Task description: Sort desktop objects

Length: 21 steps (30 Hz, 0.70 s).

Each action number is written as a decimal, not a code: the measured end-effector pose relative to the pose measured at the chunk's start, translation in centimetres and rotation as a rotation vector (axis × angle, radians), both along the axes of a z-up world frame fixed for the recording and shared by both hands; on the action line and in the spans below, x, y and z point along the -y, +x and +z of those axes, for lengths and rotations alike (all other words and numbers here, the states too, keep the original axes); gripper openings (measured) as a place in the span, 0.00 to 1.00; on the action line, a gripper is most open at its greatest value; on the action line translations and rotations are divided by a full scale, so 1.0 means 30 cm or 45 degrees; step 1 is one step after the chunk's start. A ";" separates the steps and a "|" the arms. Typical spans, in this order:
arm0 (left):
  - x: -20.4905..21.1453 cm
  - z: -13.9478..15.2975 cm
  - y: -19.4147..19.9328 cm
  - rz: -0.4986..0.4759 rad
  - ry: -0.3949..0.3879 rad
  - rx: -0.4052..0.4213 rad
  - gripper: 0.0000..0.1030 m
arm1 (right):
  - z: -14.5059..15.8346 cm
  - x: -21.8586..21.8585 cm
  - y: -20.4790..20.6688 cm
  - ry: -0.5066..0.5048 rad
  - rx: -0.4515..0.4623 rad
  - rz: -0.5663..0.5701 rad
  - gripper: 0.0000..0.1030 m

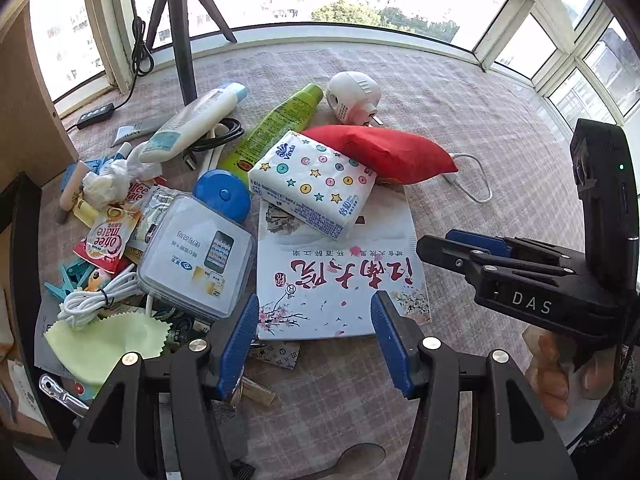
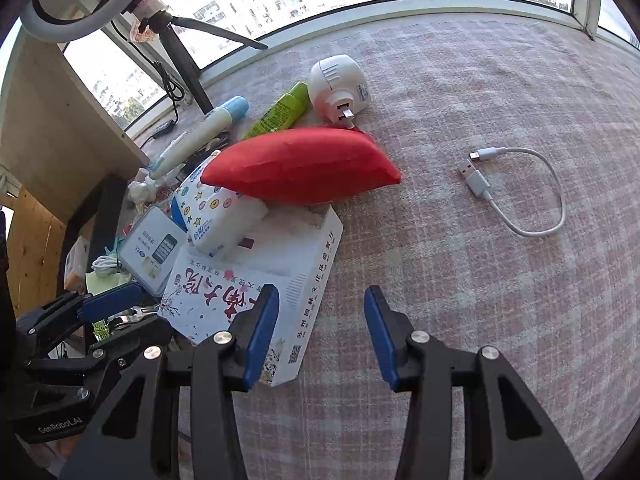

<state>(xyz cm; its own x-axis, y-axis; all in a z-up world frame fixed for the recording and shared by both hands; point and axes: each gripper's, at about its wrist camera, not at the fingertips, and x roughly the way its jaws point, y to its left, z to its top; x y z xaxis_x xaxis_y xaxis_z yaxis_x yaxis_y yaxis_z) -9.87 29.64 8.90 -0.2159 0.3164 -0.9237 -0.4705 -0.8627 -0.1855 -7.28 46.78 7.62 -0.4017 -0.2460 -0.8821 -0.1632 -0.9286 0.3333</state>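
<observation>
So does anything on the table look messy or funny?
Yes. Things are heaped instead of side by side: the star-patterned tissue pack lies tilted on the white flowered box, with the red pouch leaning over it. A crumpled tissue sits among the sachets at the left. Only the short white cable lies apart.

A star-printed white tissue pack (image 1: 312, 182) lies on a flat white cardboard box (image 1: 340, 280), with a red fabric pouch (image 1: 384, 152) behind it, a clear plastic case (image 1: 198, 252) left, and a short white USB cable (image 2: 516, 192) well right.
</observation>
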 end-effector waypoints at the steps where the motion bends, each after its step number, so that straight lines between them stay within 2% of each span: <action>1: -0.008 -0.013 -0.010 -0.006 -0.008 0.006 0.53 | -0.007 -0.002 -0.007 -0.010 0.003 -0.001 0.40; 5: -0.011 -0.052 -0.050 0.011 -0.025 0.035 0.53 | -0.023 -0.001 -0.026 -0.035 0.013 -0.001 0.38; 11: -0.007 -0.097 -0.064 0.006 0.018 0.098 0.55 | -0.045 0.020 -0.057 -0.072 0.026 0.019 0.38; 16: -0.024 -0.101 -0.053 -0.012 0.024 0.089 0.59 | -0.060 0.033 -0.068 -0.141 0.051 0.015 0.40; 19: -0.015 -0.093 -0.055 -0.001 0.076 0.134 0.59 | -0.052 0.040 -0.059 -0.128 0.046 -0.006 0.40; 21: -0.014 -0.075 -0.042 -0.003 0.094 0.124 0.59 | -0.045 0.026 -0.048 -0.150 0.044 -0.033 0.40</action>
